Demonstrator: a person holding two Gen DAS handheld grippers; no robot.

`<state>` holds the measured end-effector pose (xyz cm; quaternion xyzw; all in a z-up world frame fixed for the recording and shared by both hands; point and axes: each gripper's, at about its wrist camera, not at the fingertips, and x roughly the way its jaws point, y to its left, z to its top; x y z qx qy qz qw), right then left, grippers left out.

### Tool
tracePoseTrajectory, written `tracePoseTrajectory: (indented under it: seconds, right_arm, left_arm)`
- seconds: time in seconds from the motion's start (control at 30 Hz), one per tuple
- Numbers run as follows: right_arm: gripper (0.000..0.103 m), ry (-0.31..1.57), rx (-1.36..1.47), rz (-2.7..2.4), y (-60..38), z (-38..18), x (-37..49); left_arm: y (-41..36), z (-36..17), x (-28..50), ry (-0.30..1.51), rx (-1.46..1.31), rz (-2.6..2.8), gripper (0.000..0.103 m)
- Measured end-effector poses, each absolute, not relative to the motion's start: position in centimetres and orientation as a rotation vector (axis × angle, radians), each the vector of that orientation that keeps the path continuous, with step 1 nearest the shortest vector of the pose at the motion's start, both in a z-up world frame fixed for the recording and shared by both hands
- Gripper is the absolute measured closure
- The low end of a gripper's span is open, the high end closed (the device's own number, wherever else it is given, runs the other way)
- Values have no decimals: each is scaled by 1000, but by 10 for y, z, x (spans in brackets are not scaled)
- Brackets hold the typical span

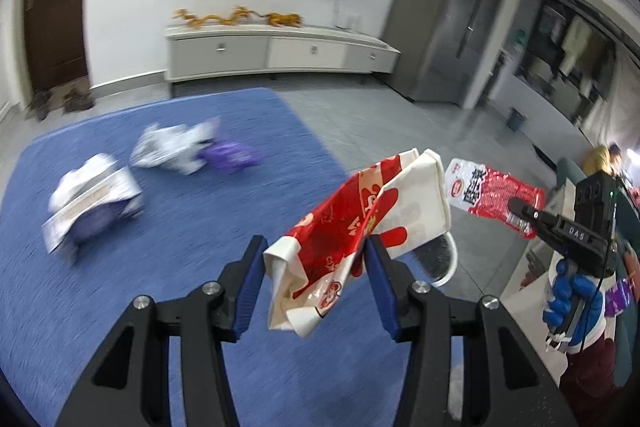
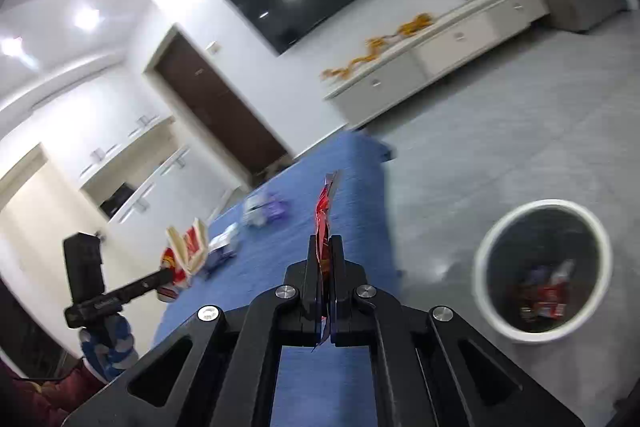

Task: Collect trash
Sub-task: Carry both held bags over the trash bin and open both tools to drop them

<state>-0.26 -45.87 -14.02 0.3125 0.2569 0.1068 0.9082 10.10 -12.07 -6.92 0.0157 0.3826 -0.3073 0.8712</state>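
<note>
In the left wrist view my left gripper point(image 1: 316, 251) is shut on a crumpled red and white paper bag point(image 1: 360, 219), held above the blue-covered surface point(image 1: 160, 267). My right gripper point(image 1: 520, 213) shows at the right edge, carried by a blue-gloved hand point(image 1: 572, 299) and pinching a red snack wrapper point(image 1: 492, 195). In the right wrist view the right gripper point(image 2: 325, 241) is shut on that thin red wrapper point(image 2: 323, 211), which stands up edge-on. The left gripper point(image 2: 166, 277) with the paper bag point(image 2: 186, 247) is at the lower left.
A round bin point(image 2: 548, 203) with a white rim and a dark liner stands on the grey floor to the right, with wrappers inside; its wall point(image 1: 436, 255) peeks out behind the bag. White and purple wrappers point(image 1: 92, 203) point(image 1: 172, 147) lie on the blue surface. A white cabinet point(image 1: 280, 51) lines the far wall.
</note>
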Motion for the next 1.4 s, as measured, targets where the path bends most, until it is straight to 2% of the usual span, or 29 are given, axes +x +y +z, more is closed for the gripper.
tracePoseTrajectory:
  seconds: [0.27,0.47,0.77,0.87,0.9,0.93,1.0,1.03,1.23,1.4]
  right_arm:
    - [101,558,690,22,-537,-177,-25]
    - [101,609,699,-88,-570,-203,-4]
    - [100,717,683,-185,-587,-249,37]
    - [94,751,687,-207,-591,-265,47]
    - [93,761,689,-214,-592,-269,51]
    - [90,771,692,-224,-594,-274,53]
    - [65,794,701,-234,-596,-286,55]
    - [61,805,702,-237,-596,-291,55]
    - [59,814,710,-256,-597,-297,49]
    - [59,770,690,-275,-592,-277,33]
  left_arm:
    - [-261,-88,138,836,141,-765,56]
    - [-352,-123,165,915,207,-801,55]
    - [-428,-185,198,1045,233,-791,51]
    - [-441,-198,208,1093,197,-814,49]
    - [-446,-203,209,1109,185,-820,46]
    - [-450,-206,211,1116,178,-823,38]
    - [-455,-210,212,1121,164,-828,34]
    - [-457,-211,212,1127,159,-829,34]
    - [-444,-201,204,1093,157,-818,34]
    - [-424,-169,184,963,179,-749,34]
